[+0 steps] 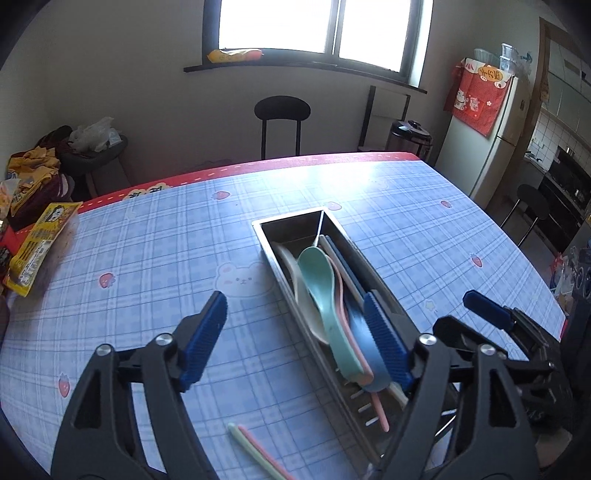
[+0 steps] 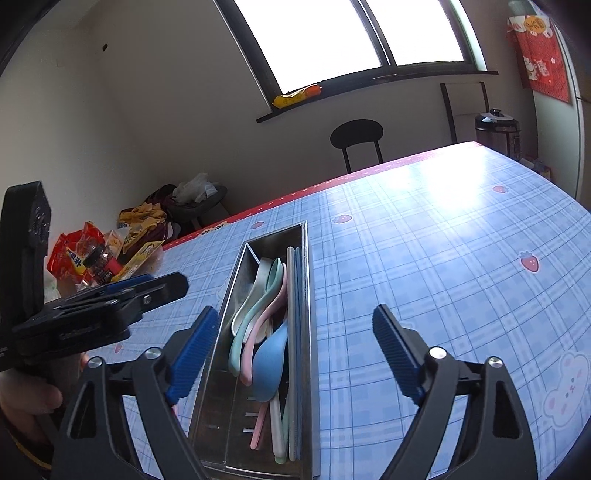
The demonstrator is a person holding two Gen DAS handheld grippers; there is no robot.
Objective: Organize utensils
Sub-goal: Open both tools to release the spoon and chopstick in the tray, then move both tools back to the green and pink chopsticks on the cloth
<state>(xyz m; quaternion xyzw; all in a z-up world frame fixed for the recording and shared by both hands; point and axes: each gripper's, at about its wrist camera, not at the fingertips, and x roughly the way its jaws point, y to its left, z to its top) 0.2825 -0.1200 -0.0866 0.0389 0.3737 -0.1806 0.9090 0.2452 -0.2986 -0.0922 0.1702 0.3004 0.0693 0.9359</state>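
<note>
Nearest the left wrist camera, the left gripper (image 1: pixel 295 325) stands with its blue-padded jaws spread wide and nothing between the pads; its right pad hangs over the near part of the metal tray (image 1: pixel 266 236), while its left pad is over bare tablecloth (image 1: pixel 147 236). Just below it, two loose chopsticks (image 1: pixel 255 454), one pale green and one pink, lie on the cloth beside the tray's near end. In the right wrist view the right gripper (image 2: pixel 295 332) is likewise wide open and empty, its jaws straddling the tray without touching it. A hand (image 2: pixel 26 398) shows at the lower left edge of that view. Inside the long tray the spoons lie stacked lengthwise: a blue spoon (image 2: pixel 267 369) nearest, then a pink spoon (image 2: pixel 264 317), a green spoon (image 1: pixel 317 280) and a white spoon (image 2: pixel 245 306), with flat sticks laid along the tray's right wall. The tray sits near the middle of the blue plaid table. Further off, snack packets (image 2: pixel 81 258) crowd the table's left edge, and a black chair (image 1: pixel 282 118) stands against the wall under the bright window (image 1: pixel 317 29).
</note>
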